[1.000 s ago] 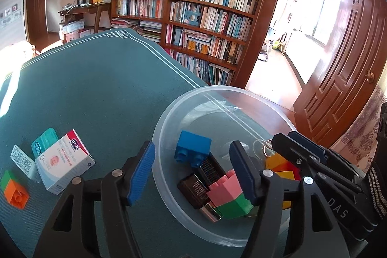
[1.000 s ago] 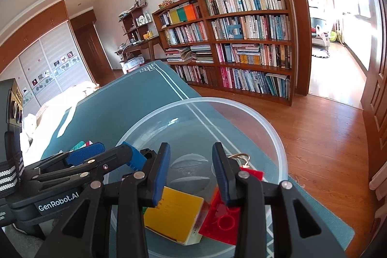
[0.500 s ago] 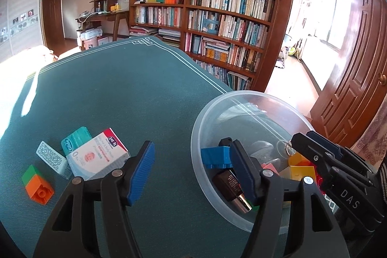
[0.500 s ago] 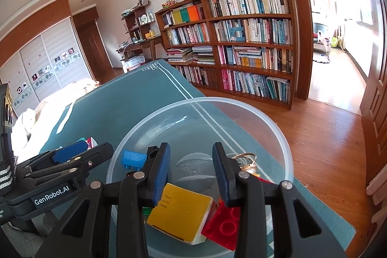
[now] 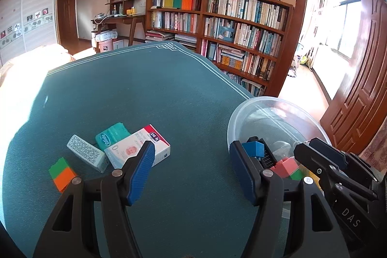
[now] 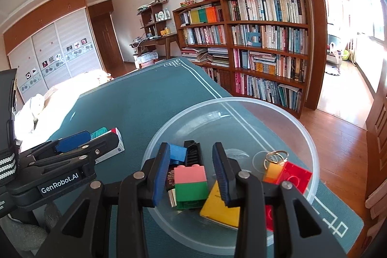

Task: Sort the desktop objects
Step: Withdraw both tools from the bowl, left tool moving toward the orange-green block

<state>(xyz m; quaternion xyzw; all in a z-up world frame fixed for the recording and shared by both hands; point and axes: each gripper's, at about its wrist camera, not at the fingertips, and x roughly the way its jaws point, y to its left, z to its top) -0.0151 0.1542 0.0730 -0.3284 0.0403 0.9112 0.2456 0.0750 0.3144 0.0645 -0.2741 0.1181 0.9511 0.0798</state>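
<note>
My left gripper (image 5: pixel 191 161) stands open and empty over bare green cloth, left of the clear plastic bowl (image 5: pixel 244 113). Just ahead of its left finger lie a white and red box (image 5: pixel 142 146), a teal Glide box (image 5: pixel 111 134), a grey patterned box (image 5: pixel 85 156) and a green and orange brick (image 5: pixel 63 174). My right gripper (image 6: pixel 191 161) hovers over the bowl (image 6: pixel 285 117), narrowly open, its pads touching nothing. Below it in the bowl lie a pink and green brick (image 6: pixel 191 183), a blue brick (image 6: pixel 177 152), a yellow box (image 6: pixel 222 204) and a red brick (image 6: pixel 295 175).
The bowl also holds a black ribbed piece (image 6: pixel 192 154) and a gold ring on an orange piece (image 6: pixel 275 158). It sits near the table's right edge (image 6: pixel 338 197), with wooden floor below. A bookshelf (image 5: pixel 217 23) stands beyond the far edge. The left gripper (image 6: pixel 79 144) is beside the bowl.
My left gripper has swung left, from above the bowl to the cloth near the boxes. My right gripper has drawn back, bringing the pink and green brick under it. Neither opening has changed.
</note>
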